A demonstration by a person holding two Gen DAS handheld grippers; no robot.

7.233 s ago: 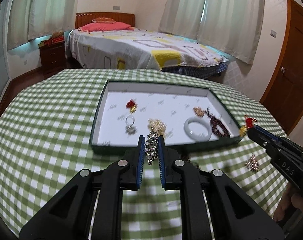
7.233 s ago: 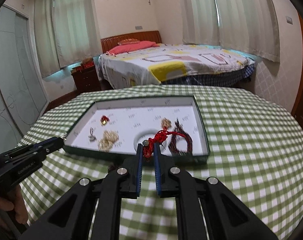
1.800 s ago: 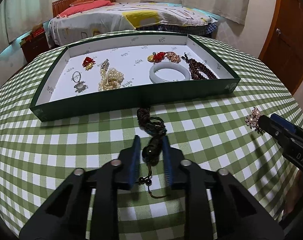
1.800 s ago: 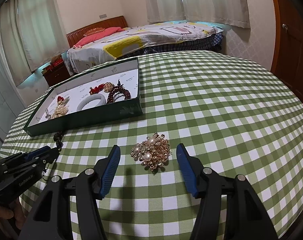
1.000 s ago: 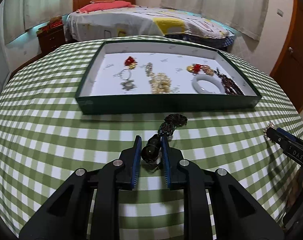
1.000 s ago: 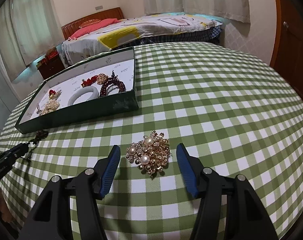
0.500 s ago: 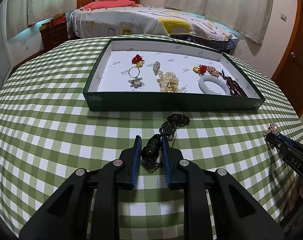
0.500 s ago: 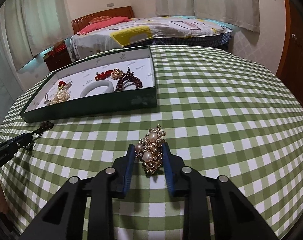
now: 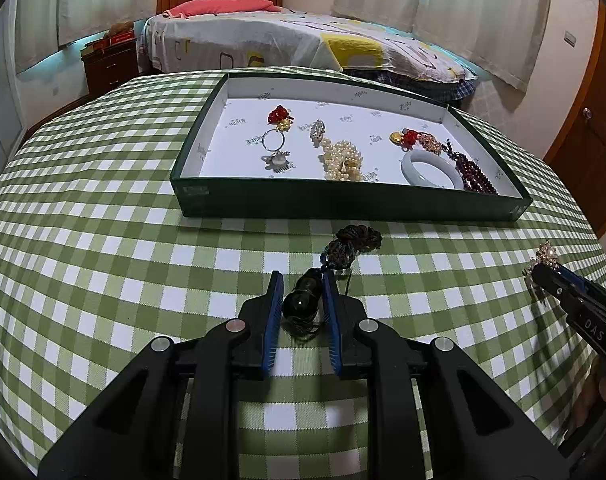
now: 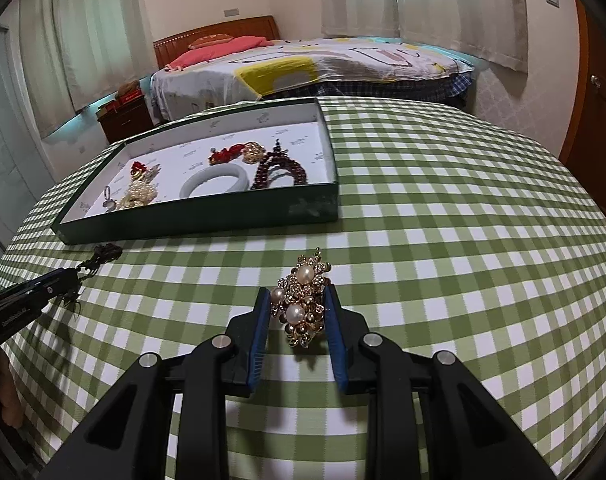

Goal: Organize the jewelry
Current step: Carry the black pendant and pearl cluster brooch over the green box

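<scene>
So, dark beaded cord necklace (image 9: 303, 300) pinched by left gripper (image 9: 301, 288) at lower centre, gold pearl-studded brooch (image 10: 303, 300) clamped by right gripper (image 10: 299, 300), green white-lined tray (image 9: 343, 204) seen above.

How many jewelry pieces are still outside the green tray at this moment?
2. The dark beaded cord lies on the tablecloth just before the green tray, its big bead pinched in the left tool. The gold pearl brooch sits clamped in the right tool.

The brooch (image 9: 545, 254) peeks only partly past the right gripper (image 9: 543, 270) at the frame's edge, the dark beaded cord's (image 9: 303, 304) lower end tucks behind blue jaws, and tray (image 9: 343, 202) lettering reads too small.
</scene>
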